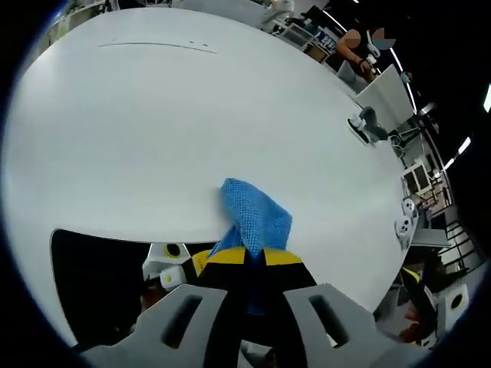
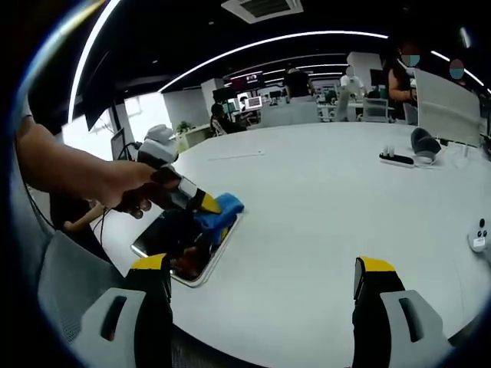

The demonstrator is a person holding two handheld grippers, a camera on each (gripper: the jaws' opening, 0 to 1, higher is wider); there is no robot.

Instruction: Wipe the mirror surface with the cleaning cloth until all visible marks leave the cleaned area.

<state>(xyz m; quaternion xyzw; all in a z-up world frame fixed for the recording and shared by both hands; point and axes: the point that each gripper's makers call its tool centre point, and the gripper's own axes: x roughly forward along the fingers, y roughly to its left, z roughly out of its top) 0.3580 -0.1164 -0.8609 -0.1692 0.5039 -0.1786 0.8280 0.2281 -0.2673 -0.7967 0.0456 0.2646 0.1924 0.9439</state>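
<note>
Cloth (image 2: 219, 212) clamped in left tool (image 2: 201, 205), pressed on mirror (image 2: 173, 249).

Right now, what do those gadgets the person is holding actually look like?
Each hand-held gripper has two grey plastic jaws with slotted holes, tipped in yellow and black. The right hand-held gripper shows them plainly. The left hand-held gripper carries a white rounded top and a black, yellow-banded body.

Broad white table (image 2: 322, 230) — open office beyond, dark ceiling with curved light strips (image 2: 276, 42), desks, monitors.
</note>
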